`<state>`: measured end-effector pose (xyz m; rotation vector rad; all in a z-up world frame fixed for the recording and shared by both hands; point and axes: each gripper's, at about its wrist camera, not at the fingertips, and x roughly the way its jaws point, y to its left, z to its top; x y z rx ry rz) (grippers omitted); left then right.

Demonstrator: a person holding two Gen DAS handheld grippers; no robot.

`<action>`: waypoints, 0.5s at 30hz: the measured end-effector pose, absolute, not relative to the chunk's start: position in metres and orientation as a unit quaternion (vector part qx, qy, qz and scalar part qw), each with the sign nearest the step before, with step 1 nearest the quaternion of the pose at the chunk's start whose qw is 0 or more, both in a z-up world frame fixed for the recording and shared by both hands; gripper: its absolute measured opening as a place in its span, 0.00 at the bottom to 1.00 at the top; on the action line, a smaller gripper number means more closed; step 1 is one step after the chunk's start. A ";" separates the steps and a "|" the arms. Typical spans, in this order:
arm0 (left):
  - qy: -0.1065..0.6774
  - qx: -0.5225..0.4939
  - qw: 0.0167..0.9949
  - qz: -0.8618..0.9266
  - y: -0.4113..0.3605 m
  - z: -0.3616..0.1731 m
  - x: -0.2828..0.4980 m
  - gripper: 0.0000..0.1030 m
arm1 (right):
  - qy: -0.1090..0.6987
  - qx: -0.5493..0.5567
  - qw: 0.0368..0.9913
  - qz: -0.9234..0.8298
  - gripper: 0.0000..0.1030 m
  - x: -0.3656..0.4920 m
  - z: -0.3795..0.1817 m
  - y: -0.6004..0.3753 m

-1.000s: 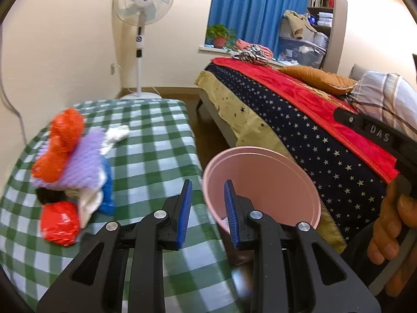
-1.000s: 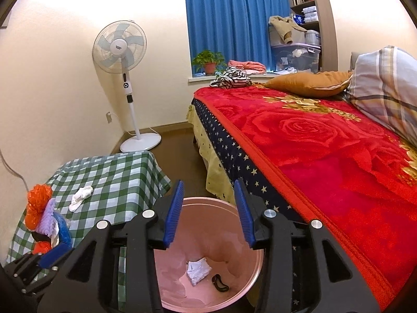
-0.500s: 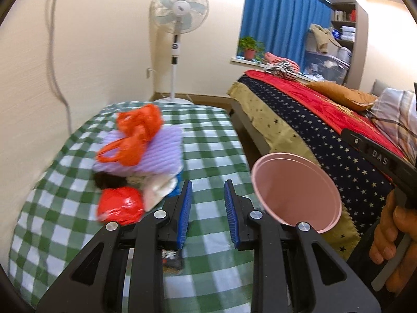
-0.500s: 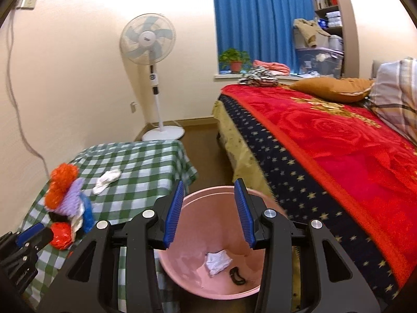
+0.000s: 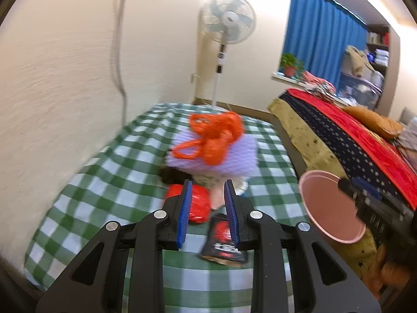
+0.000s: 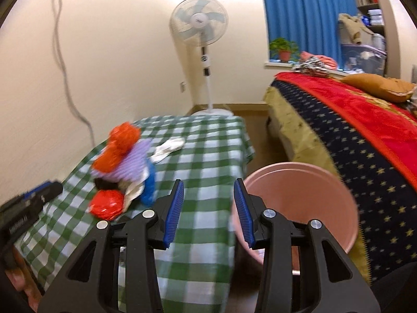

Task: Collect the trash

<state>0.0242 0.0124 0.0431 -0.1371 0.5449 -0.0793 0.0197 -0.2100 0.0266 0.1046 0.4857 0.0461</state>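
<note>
bin: pink, round, upright, on floor between table and bed.
red wrapper: crumpled, on checked cloth.
black packet: flat, red print, just beside the wrapper.
tissue: white, crumpled, behind the pile.

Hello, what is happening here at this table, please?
A person is clearing trash from a table with a green checked cloth, holding a gripper in each hand. The left gripper is open and empty, pointed at a red crumpled wrapper and a dark packet near a pile of coloured things. The right gripper is also open and empty, over the table edge beside a pink bin on the floor. A white crumpled tissue lies further back.
</note>
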 end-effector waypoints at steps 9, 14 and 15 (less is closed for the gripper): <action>0.261 -0.092 0.961 0.005 0.049 0.045 0.020 0.25 | 0.319 0.066 0.941 0.090 0.39 0.037 -0.011 -0.158; 0.263 -0.097 0.960 0.012 0.055 0.041 0.018 0.25 | 0.350 0.065 0.930 0.096 0.39 0.046 -0.030 -0.145; 0.264 -0.099 0.959 0.013 0.056 0.039 0.018 0.25 | 0.356 0.070 0.927 0.095 0.39 0.048 -0.034 -0.145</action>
